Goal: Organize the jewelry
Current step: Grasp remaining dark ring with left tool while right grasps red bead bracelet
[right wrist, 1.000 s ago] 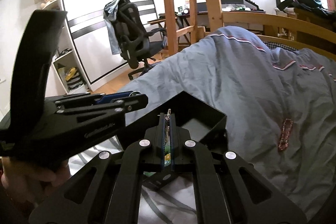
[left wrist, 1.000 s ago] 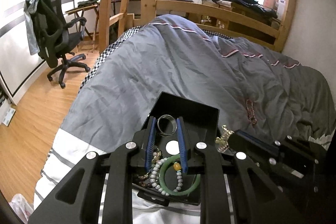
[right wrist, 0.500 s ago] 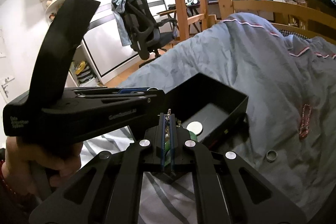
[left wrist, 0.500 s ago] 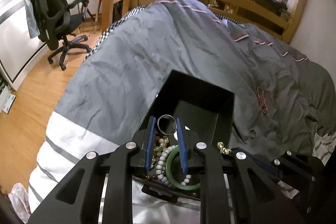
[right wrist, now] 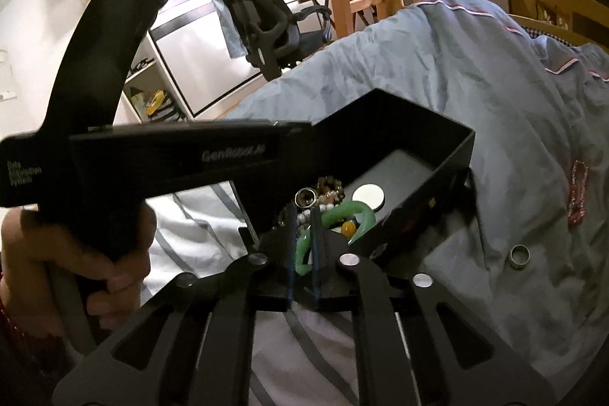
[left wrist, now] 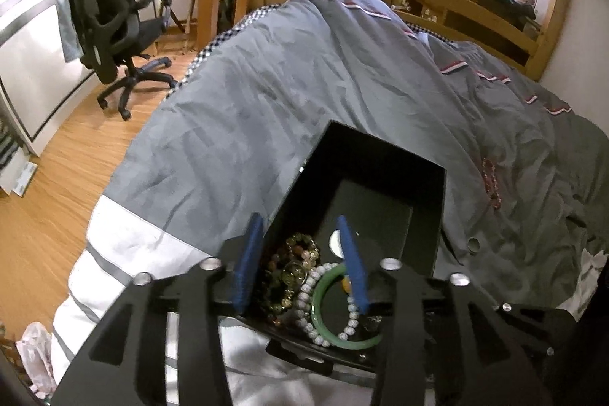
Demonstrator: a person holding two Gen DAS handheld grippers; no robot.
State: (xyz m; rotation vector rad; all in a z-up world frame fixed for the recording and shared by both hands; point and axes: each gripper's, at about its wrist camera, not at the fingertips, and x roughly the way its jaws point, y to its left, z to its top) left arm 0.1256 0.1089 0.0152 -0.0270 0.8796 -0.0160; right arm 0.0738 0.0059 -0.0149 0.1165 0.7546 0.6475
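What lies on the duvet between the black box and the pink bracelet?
In the right wrist view, one silver ring lies on the grey duvet between the black box and the pink bracelet; otherwise bare fabric.

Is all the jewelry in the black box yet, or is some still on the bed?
Mostly done: the green bangle, white bead bracelet and silver ring lie in the black box. Both grippers have just been opening, nothing pinched. Still on the grey duvet: a silver ring and a pink chain.
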